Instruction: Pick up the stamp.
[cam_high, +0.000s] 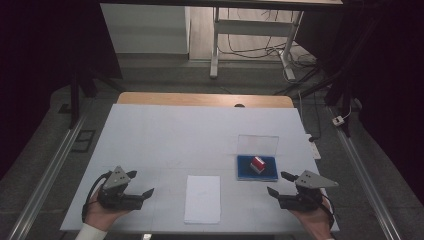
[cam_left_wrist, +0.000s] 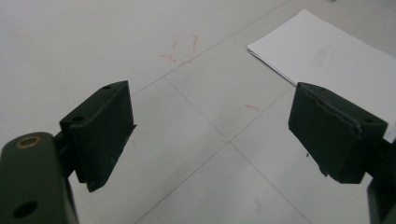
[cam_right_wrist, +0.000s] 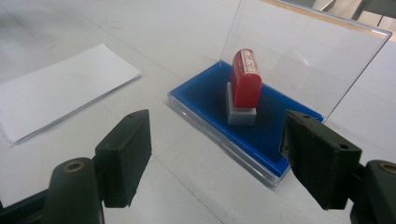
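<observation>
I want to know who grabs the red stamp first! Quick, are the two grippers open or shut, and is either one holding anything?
Left gripper: open, holding nothing.
Right gripper: open, holding nothing; the red stamp stands free on its blue pad.

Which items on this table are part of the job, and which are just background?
Job: red stamp standing on the blue ink pad, its clear lid open; paper stack; open left gripper and right gripper.
Background: desk frame, floor cables.
</observation>
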